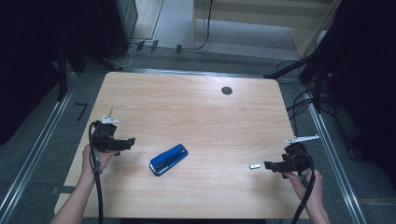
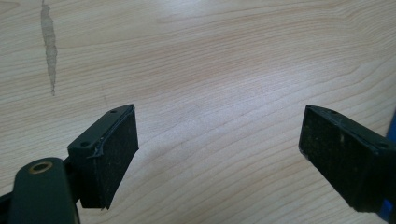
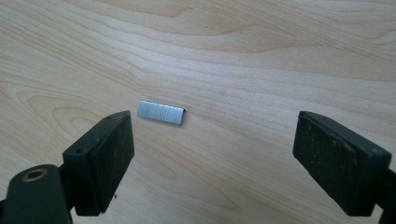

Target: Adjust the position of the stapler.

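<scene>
Right gripper (image 1: 267, 164) sits low at the table's right side, jaws spread wide, nothing between the pads. In the right gripper view the same gripper (image 3: 212, 158) looks down on a strip of staples (image 3: 161, 112), which lies flat on the wood just ahead of the jaw tips, closer to the jaw at the left of that view, touching neither. From the high view the strip of staples (image 1: 254, 165) is a small silver bar just beside the right gripper's tips, on the side toward the table's middle. Left gripper (image 1: 132, 141) is at the table's left side, held in the person's left hand (image 1: 95, 158), jaws pointing toward the middle. Left gripper view: left gripper (image 2: 219, 149) jaws wide apart, bare wood between the pads, nothing gripped (a sliver of blue shows at the lower right edge behind the jaw there, too little to tell what part). Blue stapler (image 1: 168, 159) lies on the table (image 1: 196, 107) between the two grippers, nearer the left one, set diagonally, near that gripper's tips but not touching. Stapler and staple strip are well apart. Right hand (image 1: 306, 182) holds its gripper from below, cable trailing off the near edge. Small dark round port (image 1: 227, 90) near the table's far edge.
</scene>
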Demonstrator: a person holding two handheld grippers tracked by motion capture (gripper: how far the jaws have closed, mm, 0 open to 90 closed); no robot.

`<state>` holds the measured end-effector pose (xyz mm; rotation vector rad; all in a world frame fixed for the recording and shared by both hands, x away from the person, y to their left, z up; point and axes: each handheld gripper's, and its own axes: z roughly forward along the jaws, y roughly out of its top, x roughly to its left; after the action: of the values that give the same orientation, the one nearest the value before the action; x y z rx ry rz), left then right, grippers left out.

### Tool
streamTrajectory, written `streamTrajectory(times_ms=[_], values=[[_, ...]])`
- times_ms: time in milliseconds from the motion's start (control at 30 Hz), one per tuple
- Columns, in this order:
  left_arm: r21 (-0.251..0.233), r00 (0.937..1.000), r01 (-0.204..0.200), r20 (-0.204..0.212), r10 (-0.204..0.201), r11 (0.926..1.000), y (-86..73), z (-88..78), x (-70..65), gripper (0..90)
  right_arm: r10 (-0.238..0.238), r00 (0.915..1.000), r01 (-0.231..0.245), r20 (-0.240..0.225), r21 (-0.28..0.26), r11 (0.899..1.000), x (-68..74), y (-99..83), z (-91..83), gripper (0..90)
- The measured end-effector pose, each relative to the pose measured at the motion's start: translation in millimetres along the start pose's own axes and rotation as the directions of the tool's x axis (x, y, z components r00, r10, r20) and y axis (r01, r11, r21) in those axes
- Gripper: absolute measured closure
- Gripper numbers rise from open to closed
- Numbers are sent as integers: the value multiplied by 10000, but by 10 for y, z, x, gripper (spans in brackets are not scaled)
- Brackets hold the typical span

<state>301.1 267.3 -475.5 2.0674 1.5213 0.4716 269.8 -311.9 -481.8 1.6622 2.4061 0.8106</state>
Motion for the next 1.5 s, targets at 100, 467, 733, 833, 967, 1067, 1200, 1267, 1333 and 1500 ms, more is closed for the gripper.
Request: streamTrajectory(times_ms=[100, 467, 733, 833, 967, 1067, 1200, 1267, 1333, 1500], values=[[33, 10000, -9, 29, 9, 10000, 3, 10, -12, 131, -52, 10000, 52, -12, -5, 10000, -2, 0, 1, 128], [179, 9996, -207, 176, 204, 9996, -21, 25, -63, 144, -104, 9999, 105, -85, 154, 9998, 44, 18, 27, 128], [114, 9961, -498, 733, 488, 9987, -57, -65, -97, 353, -303, 9995, 304, 42, -70, 9995, 82, 16, -27, 134], [161, 9927, -759, 953, 740, 9970, -61, -61, -135, 444, -229, 9997, 229, 12, -30, 9997, 74, 6, -23, 134], [186, 9816, -1281, 1449, 1241, 9916, -53, -41, -240, 553, -193, 9998, 193, 26, 14, 9998, 59, -10, -20, 134], [153, 9769, -1444, 1612, 1401, 9894, -54, -30, -284, 644, -185, 9998, 185, 18, -37, 9998, 52, -18, -22, 135], [430, 9555, -2107, 2199, 1965, 9766, -76, 8, -394, 746, -161, 9999, 161, 38, 13, 9999, 44, -30, -24, 134], [483, 9512, -2232, 2292, 2067, 9736, -82, 14, -425, 763, -162, 9999, 162, 43, 19, 9999, 44, -30, -24, 134], [521, 9446, -2390, 2437, 2197, 9696, -87, 15, -464, 816, -170, 9998, 170, 35, 25, 9999, 44, -30, -23, 134], [595, 9268, -2765, 2806, 2497, 9592, -103, 8, -569, 861, -181, 9998, 180, 50, 19, 9998, 52, -24, -18, 134]])
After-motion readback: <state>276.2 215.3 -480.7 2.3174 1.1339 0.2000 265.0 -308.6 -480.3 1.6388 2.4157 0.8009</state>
